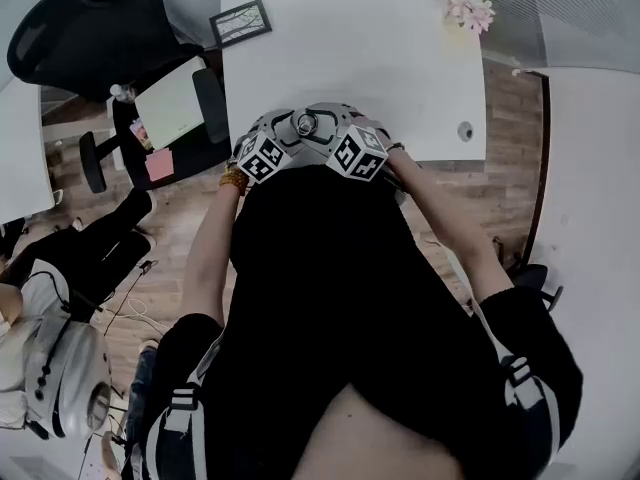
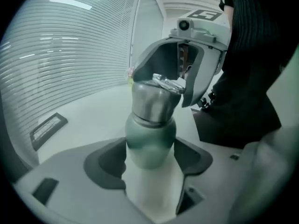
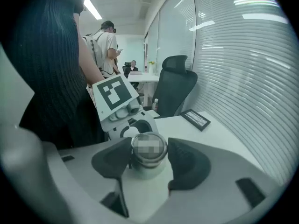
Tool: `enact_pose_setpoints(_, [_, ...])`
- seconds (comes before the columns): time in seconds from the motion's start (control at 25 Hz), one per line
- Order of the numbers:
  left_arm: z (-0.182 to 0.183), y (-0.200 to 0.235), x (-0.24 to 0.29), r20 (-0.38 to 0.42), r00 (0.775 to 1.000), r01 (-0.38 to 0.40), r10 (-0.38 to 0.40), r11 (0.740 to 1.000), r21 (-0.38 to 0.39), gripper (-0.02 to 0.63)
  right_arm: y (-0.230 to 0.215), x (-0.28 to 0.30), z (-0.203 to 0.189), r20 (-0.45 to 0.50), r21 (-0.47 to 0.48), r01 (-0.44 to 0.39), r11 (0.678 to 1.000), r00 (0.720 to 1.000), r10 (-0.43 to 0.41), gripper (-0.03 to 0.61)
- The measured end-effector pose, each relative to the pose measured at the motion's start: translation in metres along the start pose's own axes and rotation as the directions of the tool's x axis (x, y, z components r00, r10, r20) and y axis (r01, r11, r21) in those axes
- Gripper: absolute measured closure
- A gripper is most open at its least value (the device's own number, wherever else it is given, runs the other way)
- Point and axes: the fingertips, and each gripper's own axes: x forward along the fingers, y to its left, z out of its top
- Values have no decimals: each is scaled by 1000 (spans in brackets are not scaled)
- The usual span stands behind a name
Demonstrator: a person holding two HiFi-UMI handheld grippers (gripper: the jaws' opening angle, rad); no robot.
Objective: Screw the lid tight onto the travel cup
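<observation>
The travel cup (image 2: pixel 150 141) has a dull green body and a shiny metal lid (image 2: pixel 152 99). It stands upright at the near edge of the white table (image 1: pixel 350 48). My left gripper (image 2: pixel 150 149) is shut on the cup's body, with a pad pressed on either side. My right gripper (image 3: pixel 149 158) comes from the opposite side and is shut on the lid (image 3: pixel 148 148), which sits between its dark pads. In the head view both grippers meet over the lid (image 1: pixel 305 124), and my torso hides the cup's body.
A framed picture (image 1: pixel 240 23) lies at the table's far left, and a small bunch of flowers (image 1: pixel 470 10) at its far right. A black office chair (image 1: pixel 100 38) stands left of the table. A person (image 3: pixel 105 45) stands in the background. Window blinds line one side.
</observation>
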Motion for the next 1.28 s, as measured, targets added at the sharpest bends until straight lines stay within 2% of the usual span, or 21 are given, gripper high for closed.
enact_pose_setpoints(0.08, [-2,1,0,-14,999,30,-30,999,34,291,1,0,-1,-19,-50,-60,997,998,59,334])
enact_pose_setpoints(0.16, [-3,1,2,-65,993,106,-99,988,113,295,3,1,-2,-55,-147,-141,979,989,134,334])
enact_pose_setpoints(0.28, [-4,3,2,-191,956,261,-221,940,221,295,5,4,0,-123,-272,-256,928,965,231,336])
enact_pose_setpoints(0.4, [-3,5,0,-275,916,366,-292,889,274,293,4,5,1,-162,-294,-326,899,944,289,334])
enact_pose_setpoints(0.44, [-2,6,0,-278,913,374,-299,886,275,292,2,4,2,-164,-286,-329,900,942,293,334])
enact_pose_setpoints(0.52, [0,5,-2,-246,928,343,-281,903,259,289,0,2,4,-137,-239,-301,923,952,275,325])
enact_pose_setpoints(0.6, [-1,3,-5,-177,959,260,-224,940,220,278,0,-1,11,-63,-149,-234,961,972,227,276])
enact_pose_setpoints(0.72, [-3,3,-5,-65,992,111,-104,988,109,278,3,0,14,-1,-30,-118,993,993,118,282])
enact_pose_setpoints(0.8, [-3,2,-2,-15,999,35,-35,999,37,278,5,5,9,-10,-12,-44,999,999,44,308])
enact_pose_setpoints(0.88, [-3,1,0,9,1000,9,-9,1000,0,278,5,8,4,-22,-32,-12,999,1000,11,318])
enact_pose_setpoints(0.96, [-5,2,0,2,1000,27,-27,1000,14,281,5,10,2,-38,-70,-46,996,998,44,321])
enact_pose_setpoints(1.08, [-5,5,0,-71,991,122,-115,987,106,282,5,11,1,-83,-180,-166,970,985,153,322])
enact_pose_setpoints(1.2, [-5,6,1,-197,954,266,-225,939,218,282,5,10,1,-136,-274,-274,922,960,245,324])
enact_pose_setpoints(1.28, [-5,8,2,-254,930,332,-267,906,262,282,5,10,2,-160,-300,-312,902,948,275,324])
